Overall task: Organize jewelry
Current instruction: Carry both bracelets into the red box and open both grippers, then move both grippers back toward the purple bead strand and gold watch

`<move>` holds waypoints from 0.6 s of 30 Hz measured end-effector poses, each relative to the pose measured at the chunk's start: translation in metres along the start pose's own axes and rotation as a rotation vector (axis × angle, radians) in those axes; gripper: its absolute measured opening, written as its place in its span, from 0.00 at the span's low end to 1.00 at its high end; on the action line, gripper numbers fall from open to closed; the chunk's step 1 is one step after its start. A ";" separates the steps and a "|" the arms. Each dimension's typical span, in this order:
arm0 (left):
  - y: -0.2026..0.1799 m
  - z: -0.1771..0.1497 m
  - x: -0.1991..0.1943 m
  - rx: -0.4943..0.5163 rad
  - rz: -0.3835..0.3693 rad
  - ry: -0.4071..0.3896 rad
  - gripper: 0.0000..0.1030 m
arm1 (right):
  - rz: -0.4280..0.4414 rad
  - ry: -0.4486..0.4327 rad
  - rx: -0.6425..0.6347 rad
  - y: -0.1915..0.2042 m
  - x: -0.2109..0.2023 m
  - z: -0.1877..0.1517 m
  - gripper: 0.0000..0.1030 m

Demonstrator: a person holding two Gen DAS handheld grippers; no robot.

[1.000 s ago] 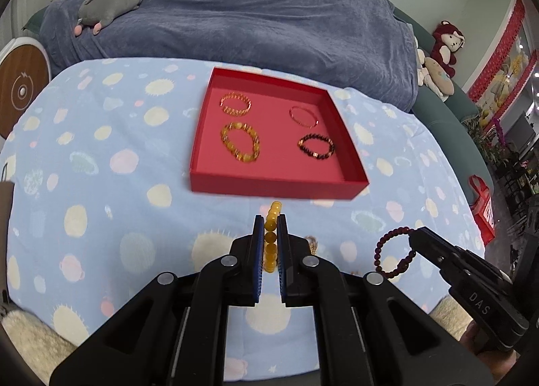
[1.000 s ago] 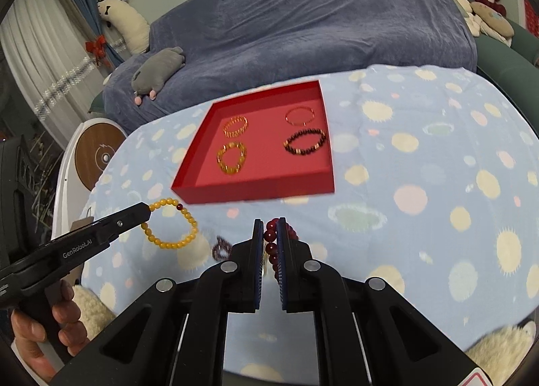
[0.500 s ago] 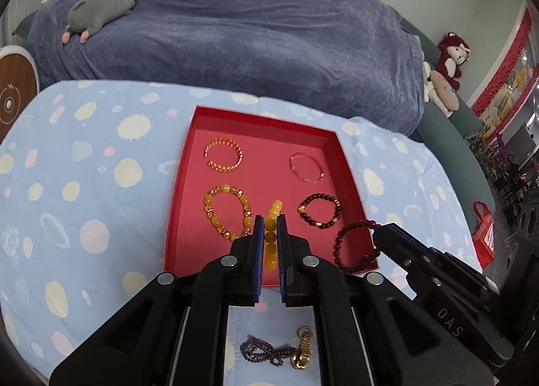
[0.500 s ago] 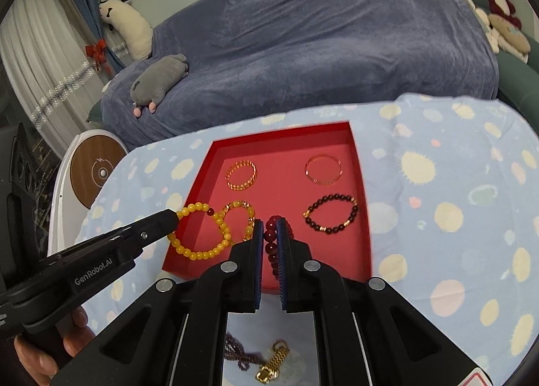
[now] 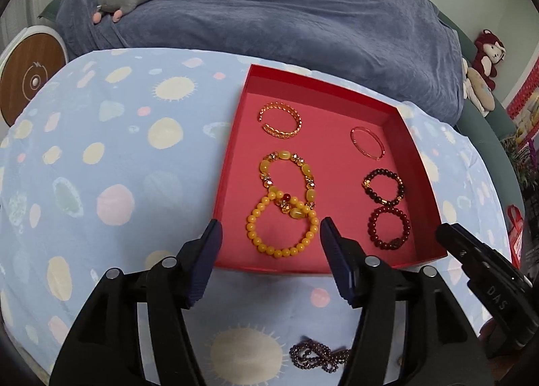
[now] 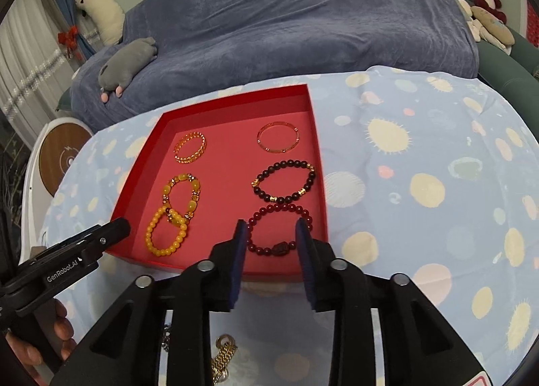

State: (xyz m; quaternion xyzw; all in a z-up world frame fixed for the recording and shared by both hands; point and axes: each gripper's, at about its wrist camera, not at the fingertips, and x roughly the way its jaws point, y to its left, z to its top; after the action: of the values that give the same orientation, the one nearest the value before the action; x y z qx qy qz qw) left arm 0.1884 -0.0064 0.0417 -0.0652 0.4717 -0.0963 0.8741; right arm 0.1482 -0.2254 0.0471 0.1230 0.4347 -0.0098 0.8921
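A red tray [image 5: 303,266] sits on the spotted cloth and holds several bracelets. A yellow bead bracelet [image 5: 251,227] lies flat in its near left part, overlapping an amber one [image 5: 305,168]. My left gripper [image 5: 270,227] hovers over it, jaws opening, pads clear of the beads. A dark red bead bracelet [image 6: 279,209] lies in the near right part. My right gripper [image 6: 271,227] is just above it, jaws opening and not pressing on it. Each gripper shows in the other's view: the right gripper [image 5: 449,234] and the left gripper [image 6: 118,227].
On the cloth in front of the tray lie a dark purple bead strand [image 5: 316,355] and a gold chain [image 6: 222,355]. A blue-covered sofa [image 6: 303,22] with a grey plush [image 6: 128,66] stands behind the table. A person's hand [image 6: 33,335] holds the left gripper.
Both grippers moved forward and down over the tray, then opened. The yellow bracelet and the dark red bracelet left their jaws and now lie in the tray.
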 end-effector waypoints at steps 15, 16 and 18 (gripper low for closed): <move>-0.003 -0.058 -0.034 0.024 0.029 0.014 0.56 | 0.028 0.032 0.044 0.001 -0.038 -0.070 0.34; -0.003 -0.062 -0.034 0.025 0.032 0.017 0.56 | 0.031 0.037 0.042 0.001 -0.039 -0.074 0.34; -0.005 -0.069 -0.036 0.025 0.036 0.018 0.56 | 0.033 0.042 0.036 0.002 -0.042 -0.081 0.34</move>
State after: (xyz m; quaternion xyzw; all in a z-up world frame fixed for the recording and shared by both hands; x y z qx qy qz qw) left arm 0.1107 -0.0045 0.0346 -0.0448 0.4793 -0.0868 0.8722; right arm 0.0598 -0.2088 0.0318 0.1463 0.4509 -0.0004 0.8805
